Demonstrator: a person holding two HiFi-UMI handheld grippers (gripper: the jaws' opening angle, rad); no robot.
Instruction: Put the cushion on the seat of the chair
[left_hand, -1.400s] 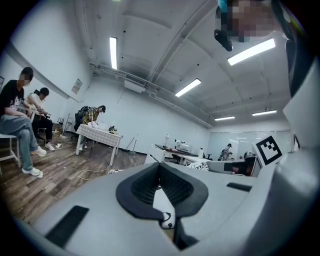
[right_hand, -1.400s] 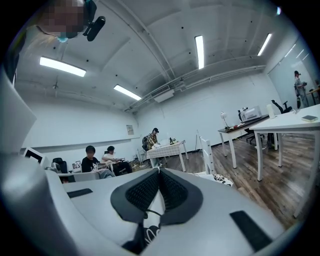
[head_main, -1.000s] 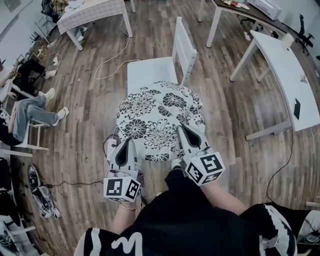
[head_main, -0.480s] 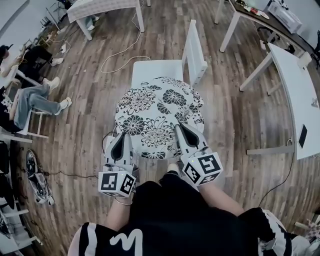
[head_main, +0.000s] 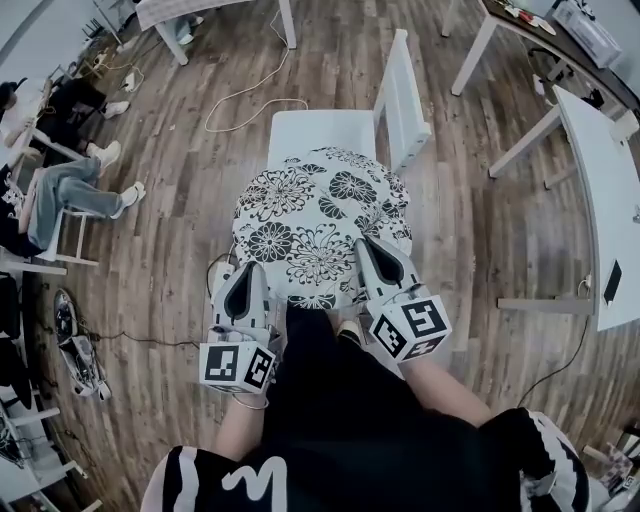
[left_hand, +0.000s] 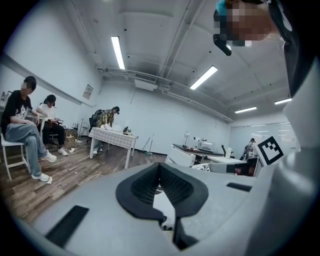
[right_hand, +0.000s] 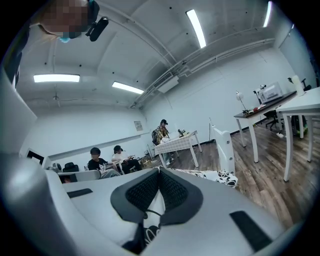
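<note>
Nearest the camera is the person's dark top with white print (head_main: 330, 440), and both arms reach forward from it. The left gripper (head_main: 243, 272) has its marker cube (head_main: 238, 366) close to the body. Its fingers (left_hand: 142, 187) are closed on the near left edge of the cushion (head_main: 318, 215), with a strip of white fabric pinched between the pads. The right gripper (head_main: 369, 247) has its fingers (right_hand: 172, 192) clamped on the near right edge, and white cloth with a black motif shows between them. The cushion is round and plump. Its white cover carries large black chrysanthemum-like flowers and leaves all over, and it puckers slightly where the fingers bite. It is held roughly level between the two grippers. In the head view its far part overlaps the front of the seat of the white chair (head_main: 320, 130), though whether it touches the seat cannot be told. The chair's slatted backrest (head_main: 401, 95) stands at the seat's right side. Around it lies a wooden plank floor (head_main: 180, 240) with a pale cable (head_main: 240, 100) looping beyond the chair. A white table (head_main: 600, 190) stands to the right, and seated people (head_main: 70, 190) are at the far left.
</note>
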